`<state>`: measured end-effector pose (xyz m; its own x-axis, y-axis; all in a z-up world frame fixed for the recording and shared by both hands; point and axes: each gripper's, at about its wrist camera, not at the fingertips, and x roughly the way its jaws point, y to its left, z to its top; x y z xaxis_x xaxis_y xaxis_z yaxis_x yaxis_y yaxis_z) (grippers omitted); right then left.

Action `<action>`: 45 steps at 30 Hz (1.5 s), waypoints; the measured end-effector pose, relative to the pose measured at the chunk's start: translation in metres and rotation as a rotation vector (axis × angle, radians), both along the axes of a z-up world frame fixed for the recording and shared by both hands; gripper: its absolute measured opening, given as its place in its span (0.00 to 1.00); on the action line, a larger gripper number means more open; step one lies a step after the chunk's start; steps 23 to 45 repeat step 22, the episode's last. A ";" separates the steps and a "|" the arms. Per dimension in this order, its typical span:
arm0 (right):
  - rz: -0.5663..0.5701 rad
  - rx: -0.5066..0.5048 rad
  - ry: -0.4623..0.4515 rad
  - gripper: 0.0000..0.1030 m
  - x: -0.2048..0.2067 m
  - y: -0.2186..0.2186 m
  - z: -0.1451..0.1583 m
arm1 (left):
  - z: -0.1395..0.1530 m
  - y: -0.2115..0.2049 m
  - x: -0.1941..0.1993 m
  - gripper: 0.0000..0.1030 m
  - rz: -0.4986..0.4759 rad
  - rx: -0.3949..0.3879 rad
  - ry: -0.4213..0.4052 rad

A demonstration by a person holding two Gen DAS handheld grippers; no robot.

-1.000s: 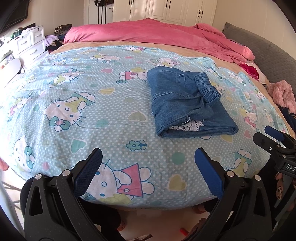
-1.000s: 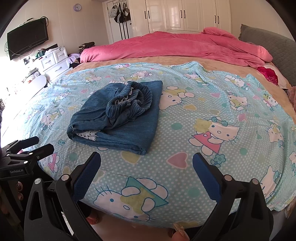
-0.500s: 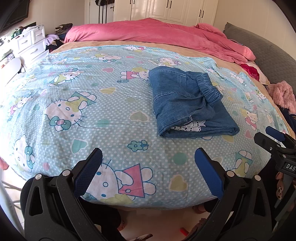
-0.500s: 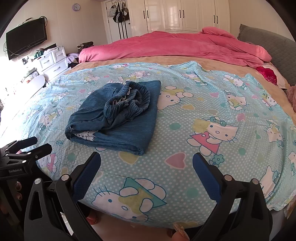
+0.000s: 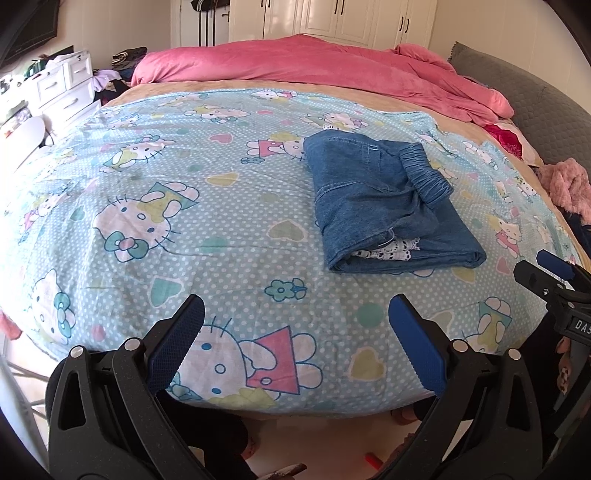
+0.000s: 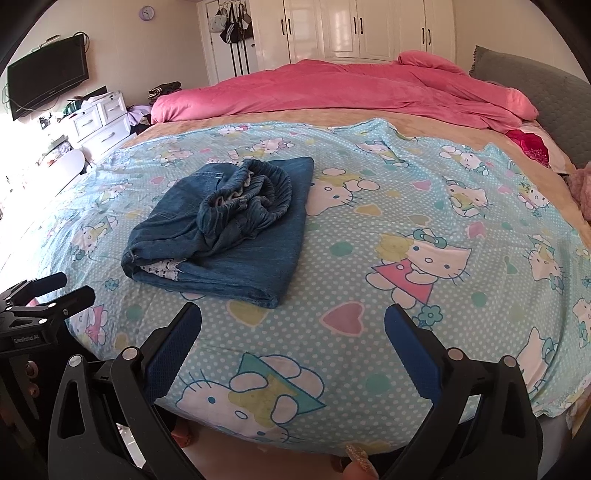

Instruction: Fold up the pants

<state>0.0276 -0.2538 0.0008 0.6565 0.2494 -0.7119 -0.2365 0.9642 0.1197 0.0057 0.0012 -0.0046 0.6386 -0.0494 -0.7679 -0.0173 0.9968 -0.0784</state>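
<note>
Pants: blue denim pants (image 5: pixel 384 206) lie folded into a compact bundle on the bed, toward the right of its middle in the left wrist view and toward the left in the right wrist view (image 6: pixel 225 229).
Fold: the elastic waistband (image 6: pixel 258 192) sits bunched on top of the bundle; a strip of white lace trim (image 5: pixel 384 254) shows at the near folded edge.
Bed cover: a light blue sheet (image 5: pixel 207 206) with cartoon cats, hearts and white dots is spread over the near part of the bed, and the pants rest on it.
Far side: a pink duvet (image 6: pixel 351 92) lies heaped along the far edge of the bed; white wardrobe doors (image 6: pixel 354 29) stand behind it.
Left of the room: a white chest of drawers (image 6: pixel 99 122) stands by the wall, under a dark television (image 6: pixel 48 85).
Right of the bed: a grey padded headboard (image 5: pixel 532 99) runs along it, with a fluffy pink item (image 5: pixel 569 184) near its edge.
Left claw: the left claw (image 5: pixel 295 347) hangs over the near edge of the bed, blue pads wide apart, nothing between them, well short of the pants.
Right claw: the right claw (image 6: pixel 291 347) hangs likewise at the near edge, pads spread wide and empty, apart from the pants; it also shows at the right edge of the left wrist view (image 5: pixel 554 280).
</note>
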 end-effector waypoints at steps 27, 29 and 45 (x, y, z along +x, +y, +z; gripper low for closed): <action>-0.527 -0.161 0.065 0.96 0.152 -0.215 -0.017 | -0.026 0.203 0.143 0.91 0.391 0.067 0.144; -0.527 -0.161 0.065 0.96 0.152 -0.215 -0.017 | -0.026 0.203 0.143 0.91 0.391 0.067 0.144; -0.527 -0.161 0.065 0.96 0.152 -0.215 -0.017 | -0.026 0.203 0.143 0.91 0.391 0.067 0.144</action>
